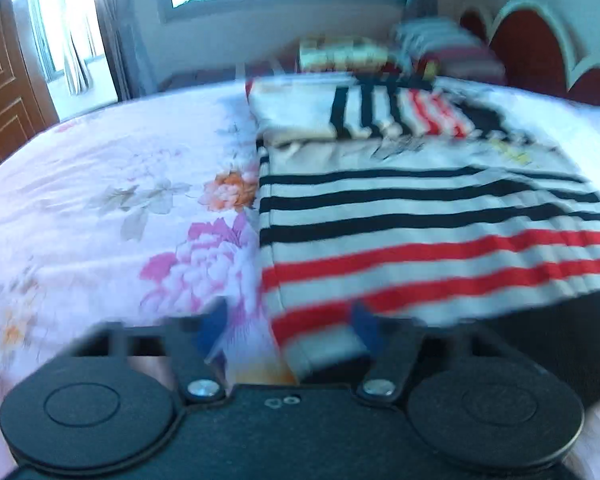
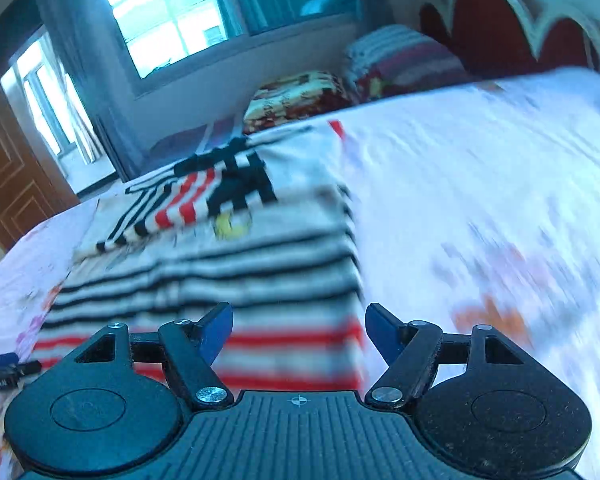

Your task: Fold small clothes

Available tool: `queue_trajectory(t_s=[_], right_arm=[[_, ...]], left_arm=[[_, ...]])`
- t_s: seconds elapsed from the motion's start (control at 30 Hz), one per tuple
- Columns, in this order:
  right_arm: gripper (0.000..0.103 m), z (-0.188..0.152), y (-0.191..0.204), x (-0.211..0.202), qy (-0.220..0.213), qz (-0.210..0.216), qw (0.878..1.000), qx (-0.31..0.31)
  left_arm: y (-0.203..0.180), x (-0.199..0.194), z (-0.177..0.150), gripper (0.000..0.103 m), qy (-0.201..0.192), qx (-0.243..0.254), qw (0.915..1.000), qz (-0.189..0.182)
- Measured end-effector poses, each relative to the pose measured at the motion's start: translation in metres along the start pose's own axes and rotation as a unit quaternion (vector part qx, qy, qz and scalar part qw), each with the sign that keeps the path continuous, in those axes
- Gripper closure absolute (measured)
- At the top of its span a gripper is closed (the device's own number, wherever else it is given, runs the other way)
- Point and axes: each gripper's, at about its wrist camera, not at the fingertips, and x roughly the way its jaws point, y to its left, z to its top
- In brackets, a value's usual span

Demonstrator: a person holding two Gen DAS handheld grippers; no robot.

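a bedroom in daylight, a window (image 2: 168, 12) on the far wall and a red scalloped headboard (image 2: 495, 28) at the right; a wide bed under a pale pink sheet printed with flowers (image 1: 112, 200) serves as the folding surface. on it lies a cream knitted child's sweater with black and red stripes (image 1: 431, 232), spread flat, its sleeve laid across the upper body, likely as a fold already made, its hem nearest both tools. the right gripper (image 2: 298, 338) hangs over the hem's right corner with its blue pads standing well apart, nothing between them. the left gripper (image 1: 288, 328) sits at the hem's left edge; its blue pads (image 1: 214, 322) appear apart too, straddling sheet and striped cloth, though blur makes it hard to say whether they pinch anything.
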Motion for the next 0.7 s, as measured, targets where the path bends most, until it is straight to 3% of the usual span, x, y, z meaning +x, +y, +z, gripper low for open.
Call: queue_trajectory(t_s=[0.07,0.17,0.23,0.3,0.37,0.57,0.7], right_arm=[[0.029,-0.016,-0.009,-0.024,0.004,0.005,1.000,0.022],[0.029,-0.032,-0.018,-0.058,-0.002,0.011,0.999,0.046],[0.029,-0.037,-0.021,-0.076,-0.005,0.023,0.999,0.049],[0.029,-0.042,-0.016,-0.086,0.000,0.041,0.998,0.040],[0.029,-0.045,-0.008,-0.086,0.002,0.050,0.998,0.023],[0.029,-0.062,-0.008,-0.062,0.030,0.062,0.996,0.050],[0.030,-0.062,-0.022,-0.044,0.044,0.065,0.993,0.091]], left_arm=[[0.003,-0.014,-0.014,0.103,0.013,-0.029,0.9995,-0.005],[0.004,-0.043,-0.031,0.103,-0.010,-0.055,0.9983,-0.012],[0.005,-0.061,-0.040,0.095,-0.020,-0.077,0.9960,-0.040],[-0.001,-0.074,-0.048,0.003,-0.025,-0.088,0.9951,-0.039],[-0.006,-0.086,-0.057,0.005,-0.060,-0.081,0.9941,-0.040],[-0.002,-0.072,-0.067,0.006,-0.012,-0.133,0.9869,-0.090],[0.013,-0.045,-0.068,0.007,0.015,-0.182,0.9742,-0.133]])
